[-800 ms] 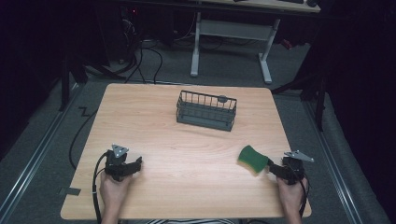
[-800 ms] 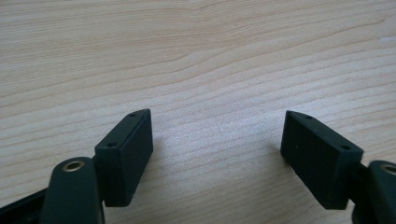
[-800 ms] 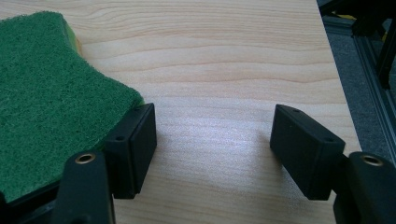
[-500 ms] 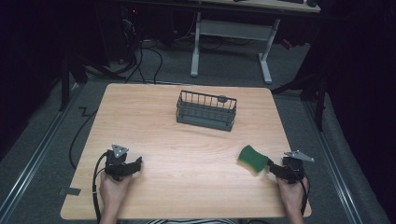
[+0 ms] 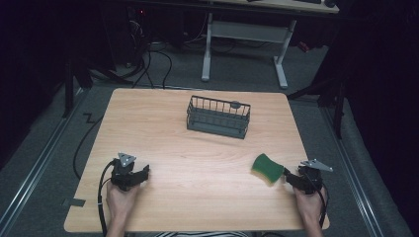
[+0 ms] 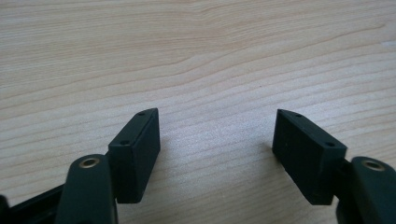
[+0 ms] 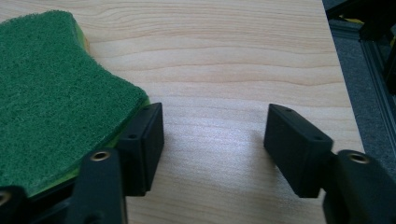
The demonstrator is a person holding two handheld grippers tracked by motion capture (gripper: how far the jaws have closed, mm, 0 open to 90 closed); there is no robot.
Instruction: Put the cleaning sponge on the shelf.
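Dark floor and cables surrounded a pale wooden worktop point(image 5: 197, 148) that occupied the centre of the high view, with the white legs of a second desk point(image 5: 242, 44) standing at the upper centre of the frame. On the worktop, just above the middle of the frame, we saw a dark wire basket point(image 5: 218, 116), well apart from both hands. At the lower left of the high view, we held the left gripper point(image 5: 129, 174) low over the wood, its cable point(image 5: 101, 197) looping back beside the left hand point(image 5: 121, 197). In the left gripper view its jaws stood wide apart, with bare wood grain between them and nothing held. At the lower right of the high view, we held the right gripper point(image 5: 302, 178) in the right hand point(image 5: 309, 205), pointing toward the left of the frame at a green sponge point(image 5: 267, 168) lying flat on the worktop. In the right gripper view the sponge point(image 7: 56, 98) filled the upper left of the frame, its edge just beside the outer face of the left-hand jaw; whether they touched we could not tell. The right jaws were likewise apart, with only bare wood between them, and the worktop's edge showed at the upper right of that frame.
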